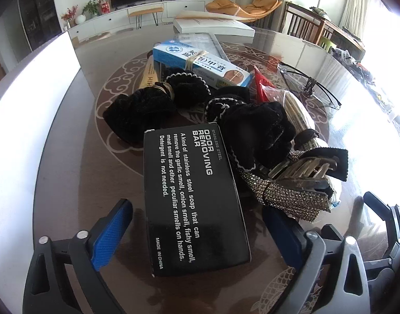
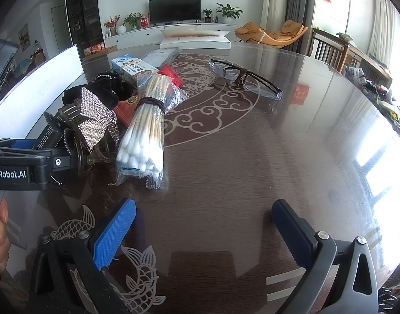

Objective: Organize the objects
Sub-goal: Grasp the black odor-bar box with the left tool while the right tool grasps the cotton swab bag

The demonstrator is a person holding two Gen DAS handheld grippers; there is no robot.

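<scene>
A black "Odor Removing Bar" box lies on the glass table between the open fingers of my left gripper, with gaps on both sides. Beyond it lie black scrunchies, a rhinestone hair clip and a blue-white medicine box. My right gripper is open and empty over bare table. A bundle of cotton swabs lies ahead of it to the left, next to the rhinestone clip. My left gripper's body shows at the left edge of the right wrist view.
Folded glasses lie further back on the round table. A red packet and a white box sit behind the pile. A white panel stands along the left. Chairs stand at the far right.
</scene>
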